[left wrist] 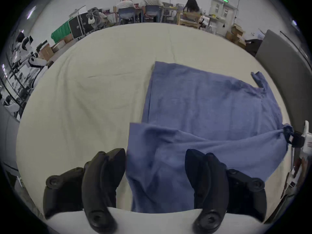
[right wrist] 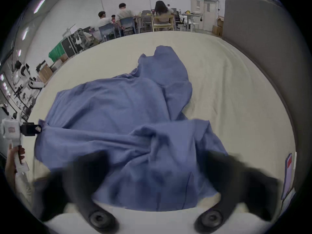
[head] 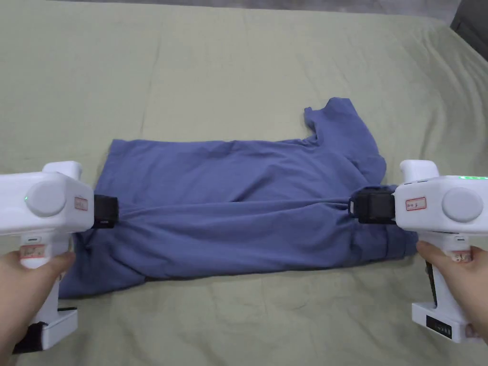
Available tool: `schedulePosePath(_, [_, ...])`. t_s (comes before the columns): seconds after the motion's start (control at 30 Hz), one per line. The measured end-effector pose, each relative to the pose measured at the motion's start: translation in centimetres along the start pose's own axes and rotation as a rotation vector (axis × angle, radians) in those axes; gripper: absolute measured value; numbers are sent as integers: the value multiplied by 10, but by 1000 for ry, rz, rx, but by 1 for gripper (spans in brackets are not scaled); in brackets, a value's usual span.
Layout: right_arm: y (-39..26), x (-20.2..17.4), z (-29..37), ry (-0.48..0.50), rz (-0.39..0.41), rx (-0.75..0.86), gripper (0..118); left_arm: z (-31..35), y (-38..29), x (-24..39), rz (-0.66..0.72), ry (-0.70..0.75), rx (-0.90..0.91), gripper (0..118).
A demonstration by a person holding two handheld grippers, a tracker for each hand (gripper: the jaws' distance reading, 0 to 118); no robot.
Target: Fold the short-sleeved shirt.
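Note:
The blue short-sleeved shirt (head: pixel 238 200) lies sideways on the bed, hem to the left and collar end to the right, with one sleeve (head: pixel 340 126) sticking out toward the far side. A taut crease runs across it between the two grippers. My left gripper (head: pixel 114 212) is at the hem end. In the left gripper view its jaws (left wrist: pixel 156 156) stand wide apart with shirt cloth (left wrist: pixel 168 170) between them. My right gripper (head: pixel 352 206) is at the shoulder end, where the cloth bunches. Its blurred jaws (right wrist: pixel 152 161) are also spread, with cloth (right wrist: pixel 152 136) between.
A pale green sheet (head: pixel 238 66) covers the bed, with wide bare stretches behind and in front of the shirt. A grey headboard (right wrist: pixel 253 35) rises on the right. Beyond the bed several people sit at desks (left wrist: pixel 146 6), among boxes and equipment.

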State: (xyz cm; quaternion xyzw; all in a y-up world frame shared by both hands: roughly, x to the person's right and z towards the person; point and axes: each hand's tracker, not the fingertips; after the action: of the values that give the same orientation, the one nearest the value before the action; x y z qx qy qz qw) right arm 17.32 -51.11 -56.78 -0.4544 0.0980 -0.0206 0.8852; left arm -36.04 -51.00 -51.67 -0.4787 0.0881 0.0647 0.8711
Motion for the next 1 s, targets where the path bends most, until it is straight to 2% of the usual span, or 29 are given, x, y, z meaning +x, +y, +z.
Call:
schedulePosePath(0.03, [-2, 1, 19, 14, -4, 88, 118, 8, -5, -8, -1, 5, 45, 81])
schedulePosePath(0.13, [-23, -5, 72, 51, -21, 102, 118, 62, -36, -14, -28, 27, 170, 81])
schedulePosePath(0.23, [-55, -14, 135, 88, -7, 191, 118, 129, -77, -12, -32, -73, 263, 81])
schedulePosePath(0.3, [-84, -13, 153, 51, 36, 274, 117, 169, -111, -15, -35, -145, 317, 81])
schedulePosePath(0.33, [-99, -20, 169, 4, 69, 315, 112, 187, -129, -12, -38, -123, 345, 79])
schedulePosePath(0.37, [-112, -25, 183, -32, 89, 345, 91, 202, -144, -8, -39, -95, 367, 61])
schedulePosePath(0.4, [-124, -41, 204, -14, 138, 369, 54, 219, -161, -1, -22, -49, 396, 26])
schedulePosePath(0.43, [-138, -47, 215, 3, 156, 389, 21, 233, -176, 7, -16, -32, 422, 2])
schedulePosePath(0.47, [-151, -52, 223, -7, 152, 396, 6, 241, -187, 12, 4, -9, 438, 0])
schedulePosePath(0.5, [-161, -55, 225, -27, 115, 401, 6, 247, -197, 17, 42, 18, 454, 0])
schedulePosePath(0.53, [-171, -55, 229, -27, 104, 410, 3, 251, -201, 20, 29, -19, 426, 0])
schedulePosePath(0.57, [-176, -54, 231, 23, 85, 380, 3, 246, -201, 28, -3, -81, 369, 0])
schedulePosePath(0.6, [-179, -55, 231, 61, 79, 341, 3, 245, -201, 36, -35, -57, 347, 0])
schedulePosePath(0.7, [-181, -59, 231, 57, 68, 334, 3, 234, -197, 46, -138, 18, 350, 0])
schedulePosePath(0.83, [-180, -59, 235, 89, 50, 335, 3, 200, -171, 39, -54, -59, 323, 0])
schedulePosePath(0.87, [-179, -60, 235, 95, 50, 334, 3, 183, -162, 35, -24, -73, 301, 26])
schedulePosePath(0.9, [-179, -60, 236, 93, 50, 339, 3, 163, -151, 30, 15, -90, 253, 58])
schedulePosePath(0.93, [-178, -60, 236, 94, 55, 337, 3, 137, -143, 20, 22, -88, 197, 78])
schedulePosePath(1.0, [-176, -61, 233, 84, 71, 325, 3, 99, -129, 14, 29, -55, 162, 80])
